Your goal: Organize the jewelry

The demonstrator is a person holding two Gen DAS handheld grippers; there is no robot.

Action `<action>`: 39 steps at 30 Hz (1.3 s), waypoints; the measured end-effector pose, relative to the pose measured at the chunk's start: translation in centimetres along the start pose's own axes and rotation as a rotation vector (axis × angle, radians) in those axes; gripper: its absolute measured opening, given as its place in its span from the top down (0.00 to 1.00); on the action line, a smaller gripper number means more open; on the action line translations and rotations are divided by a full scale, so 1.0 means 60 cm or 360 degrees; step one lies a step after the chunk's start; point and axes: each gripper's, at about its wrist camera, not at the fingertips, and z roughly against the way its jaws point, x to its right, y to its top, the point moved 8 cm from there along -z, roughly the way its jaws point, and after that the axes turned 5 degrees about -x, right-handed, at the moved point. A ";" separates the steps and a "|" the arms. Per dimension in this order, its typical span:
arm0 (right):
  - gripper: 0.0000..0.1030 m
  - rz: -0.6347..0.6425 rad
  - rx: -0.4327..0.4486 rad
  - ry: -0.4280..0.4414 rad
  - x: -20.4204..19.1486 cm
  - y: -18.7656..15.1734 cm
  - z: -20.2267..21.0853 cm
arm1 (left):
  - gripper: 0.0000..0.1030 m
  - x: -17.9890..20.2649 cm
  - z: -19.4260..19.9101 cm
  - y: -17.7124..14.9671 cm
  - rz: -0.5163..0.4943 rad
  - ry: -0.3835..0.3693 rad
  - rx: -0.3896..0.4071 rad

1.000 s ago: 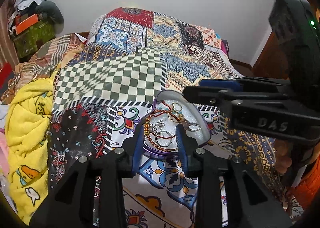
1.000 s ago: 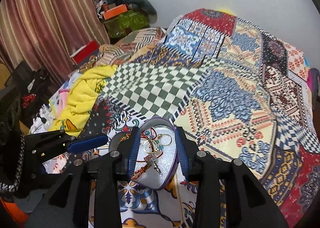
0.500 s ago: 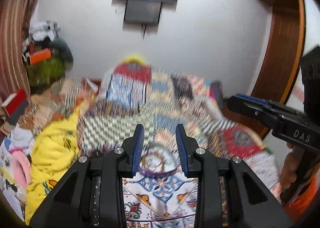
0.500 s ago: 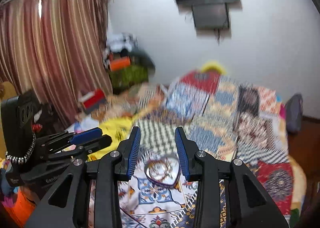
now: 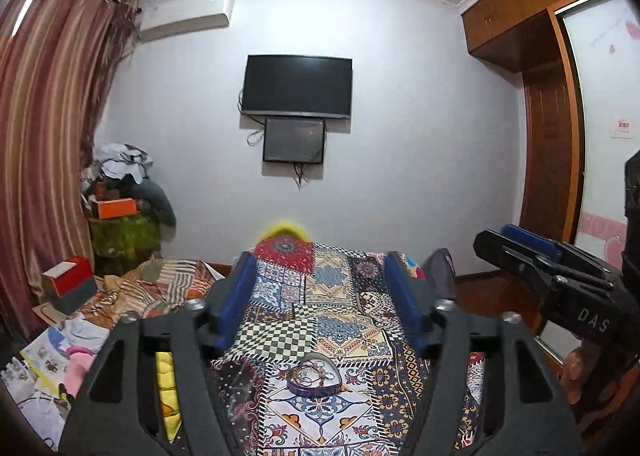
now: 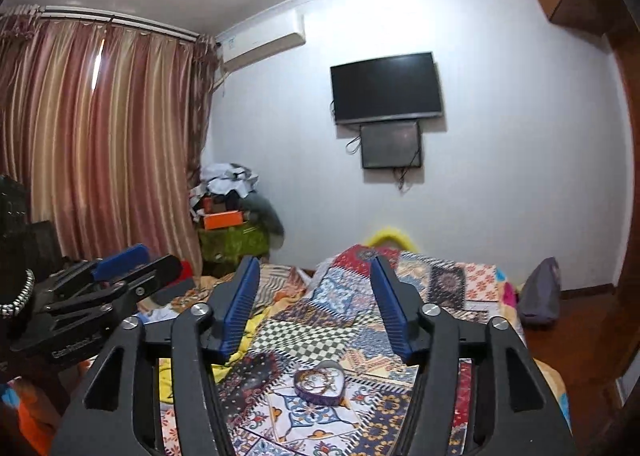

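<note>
The left gripper is raised above the bed with its blue-padded fingers spread wide and nothing between them. The right gripper is held level beside it, its fingers likewise spread apart and empty; in the left wrist view a hand grips its handle at the right edge. Below and well ahead of both, a heart-shaped purple box rests on the patchwork bedspread, open at the top, with a tangle of jewelry lying inside it. A yellow blanket lies along the bed's left side. On the far wall hangs a dark television, and striped curtains cover the left.
</note>
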 end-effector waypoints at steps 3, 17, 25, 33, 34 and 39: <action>0.32 0.0016 0.0043 -0.0100 0.002 0.001 0.011 | 0.00 -0.004 0.016 -0.005 0.0009 0.0039 0.0037; 0.00 0.0038 0.0033 -0.0236 -0.002 -0.006 0.014 | 0.00 -0.011 0.026 -0.031 0.0061 0.0094 -0.0020; 0.00 0.0032 0.0019 -0.0228 0.000 -0.026 0.038 | 0.00 -0.008 0.029 -0.032 0.0043 0.0107 -0.0017; 0.00 0.0007 -0.0008 -0.0225 0.006 -0.033 0.042 | 0.00 -0.002 0.027 -0.037 0.0033 0.0116 -0.0028; 0.00 0.0003 -0.0009 -0.0222 0.006 -0.033 0.041 | 0.00 -0.003 0.027 -0.037 0.0030 0.0118 -0.0028; 0.00 -0.0009 -0.0020 -0.0225 0.011 -0.030 0.041 | 0.00 0.003 0.024 -0.040 0.0018 0.0123 -0.0030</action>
